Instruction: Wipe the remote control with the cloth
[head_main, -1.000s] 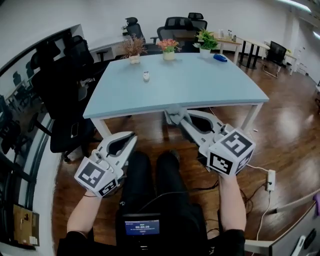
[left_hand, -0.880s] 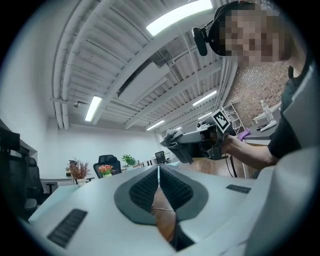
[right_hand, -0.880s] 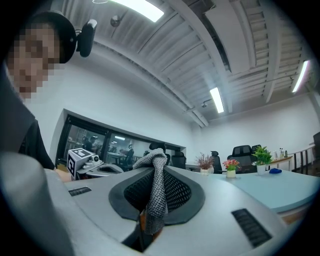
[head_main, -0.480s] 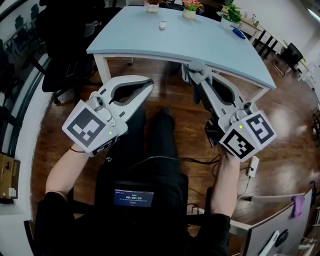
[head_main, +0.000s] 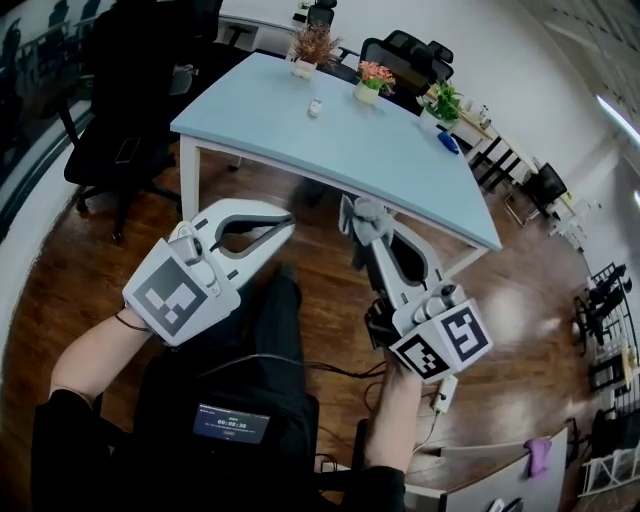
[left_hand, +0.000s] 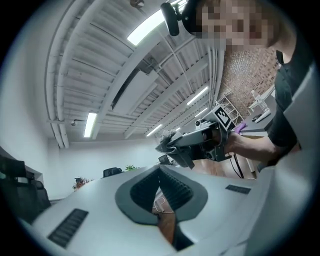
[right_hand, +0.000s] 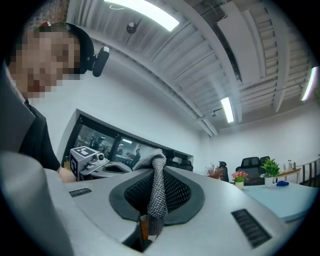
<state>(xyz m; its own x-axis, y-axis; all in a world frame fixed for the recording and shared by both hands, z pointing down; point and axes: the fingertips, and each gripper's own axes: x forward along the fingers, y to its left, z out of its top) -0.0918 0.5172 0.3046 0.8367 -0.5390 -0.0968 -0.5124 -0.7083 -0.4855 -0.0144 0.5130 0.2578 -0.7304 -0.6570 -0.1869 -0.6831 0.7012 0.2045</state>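
Wiping has not begun. The right gripper (head_main: 368, 228) pinches the one grey cloth (head_main: 362, 212), bunched at its tips. The left gripper (head_main: 284, 224) has its jaws pressed together on nothing. The single remote control (head_main: 315, 107) lies untouched on the blue table (head_main: 380, 160), at twelve o'clock from the left gripper and well apart. Reaching it and wiping remain. Three potted plants (head_main: 374, 77) line the table's far edge.

Light-blue table (head_main: 340, 150), three potted plants (head_main: 375, 78) along far edge, black chairs (head_main: 408, 52) behind
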